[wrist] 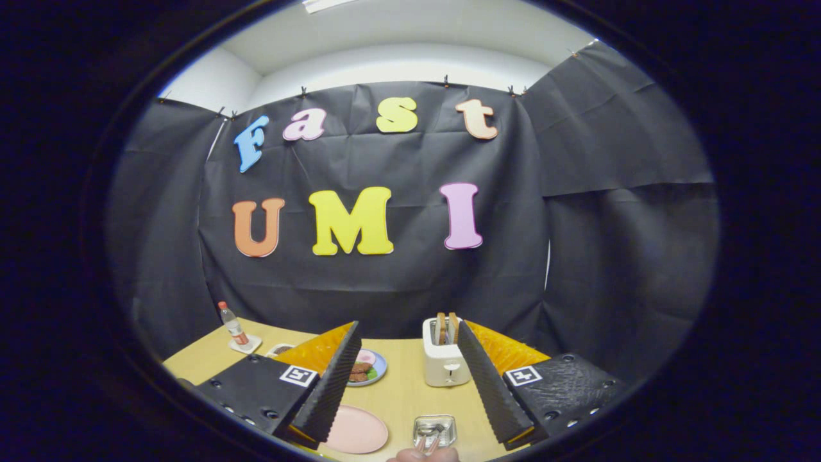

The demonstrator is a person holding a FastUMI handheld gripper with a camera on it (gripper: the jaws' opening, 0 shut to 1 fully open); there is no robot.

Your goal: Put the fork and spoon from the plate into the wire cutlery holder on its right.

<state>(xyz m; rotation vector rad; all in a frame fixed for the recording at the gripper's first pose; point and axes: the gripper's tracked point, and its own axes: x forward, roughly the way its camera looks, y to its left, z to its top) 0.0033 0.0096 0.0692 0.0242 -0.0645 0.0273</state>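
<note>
The wire cutlery holder (435,430) sits on the table (404,391) just to the right of the pink plate (356,430), and cutlery (428,441) already seems to stand in it, with a hand (423,455) right by it. The plate looks bare, so the job seems near its end. The gripper (404,385) is wide open and holds nothing, up above both, so next it may only need to pull away.

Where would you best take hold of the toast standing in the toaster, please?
Probably by the top edge of the toast, coming from above: it stands upright in the toaster with just that part clear of the slots. The gripper is open, holding nothing, the toaster ahead of its fingers.
</note>
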